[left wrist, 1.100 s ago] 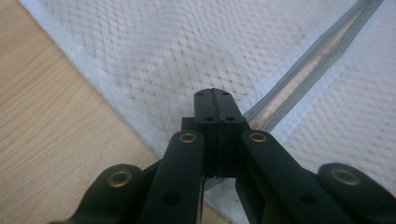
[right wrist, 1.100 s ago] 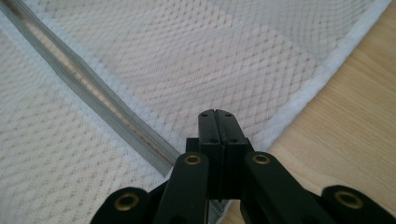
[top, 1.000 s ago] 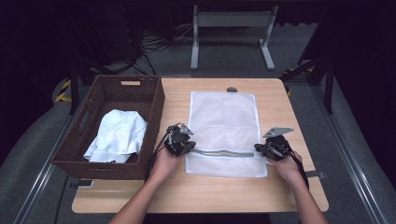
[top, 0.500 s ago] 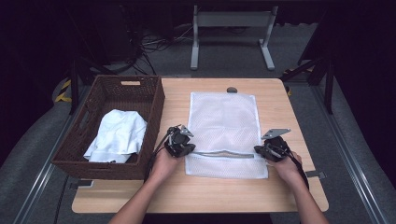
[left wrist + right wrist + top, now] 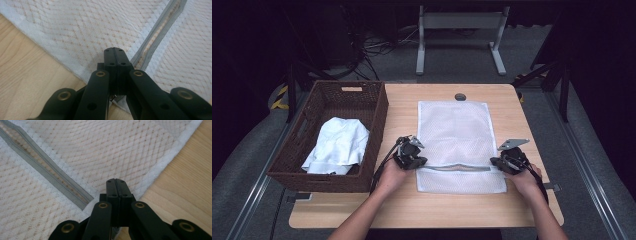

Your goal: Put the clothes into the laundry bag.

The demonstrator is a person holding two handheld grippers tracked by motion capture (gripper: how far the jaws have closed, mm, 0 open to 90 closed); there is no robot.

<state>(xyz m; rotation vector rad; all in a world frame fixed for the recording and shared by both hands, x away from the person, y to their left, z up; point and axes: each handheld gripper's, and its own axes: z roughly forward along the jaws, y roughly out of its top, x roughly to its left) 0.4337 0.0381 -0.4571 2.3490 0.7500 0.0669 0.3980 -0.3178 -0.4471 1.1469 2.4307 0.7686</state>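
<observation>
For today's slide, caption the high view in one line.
Two shut grippers, left and right, rest at the zipper ends of a white mesh bag.

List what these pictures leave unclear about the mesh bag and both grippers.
- Left gripper view: whether its shut fingers pinch the mesh bag; the fingers cover the spot.
- Right gripper view: same doubt.
- High view: zipper pull too small to find.
- High view: white cloth partly hidden by the basket wall.
</observation>
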